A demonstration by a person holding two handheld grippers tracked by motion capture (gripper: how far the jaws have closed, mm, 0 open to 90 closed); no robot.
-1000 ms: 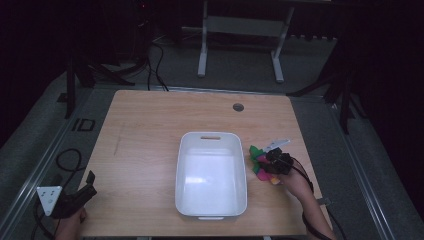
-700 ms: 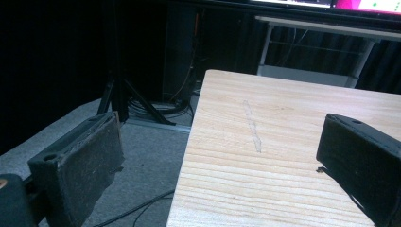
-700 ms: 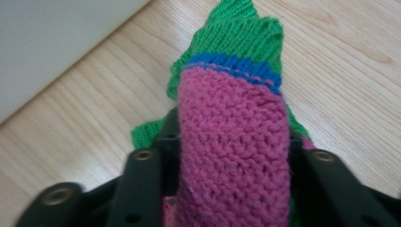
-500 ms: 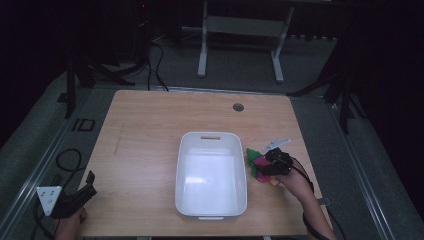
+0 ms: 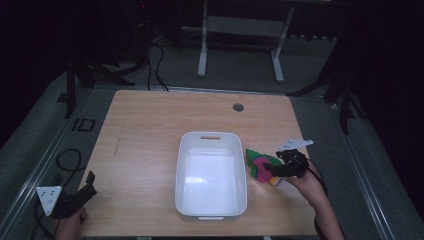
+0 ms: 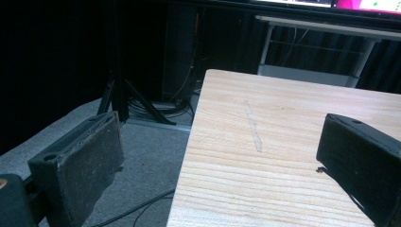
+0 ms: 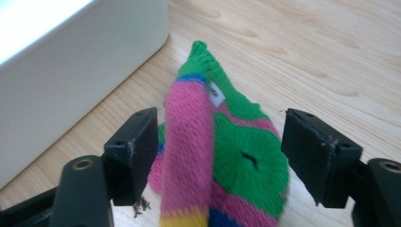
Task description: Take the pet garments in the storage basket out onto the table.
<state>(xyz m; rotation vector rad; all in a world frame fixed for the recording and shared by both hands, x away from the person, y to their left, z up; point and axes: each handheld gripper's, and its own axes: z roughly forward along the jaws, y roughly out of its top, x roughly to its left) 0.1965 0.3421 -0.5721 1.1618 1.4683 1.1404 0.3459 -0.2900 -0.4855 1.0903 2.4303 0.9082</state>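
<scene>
Change: sock (image 7: 215, 156) shifted slightly toward tub (image 5: 212, 175) since earlier frame.
Right gripper (image 7: 220, 156): jaws wide, straddling sock, not clamped.
Left gripper (image 6: 227, 165): open, empty, idle.
Meaning: grasp likely pending.

Dark room; wood table (image 5: 150, 130) on grey carpet (image 5: 40, 135); metal stand (image 5: 240, 30) behind; cables (image 5: 155, 55) at rear.

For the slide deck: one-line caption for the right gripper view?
Open right claw straddling a pink-and-green knitted item on the wooden table, beside a white bin.
</scene>
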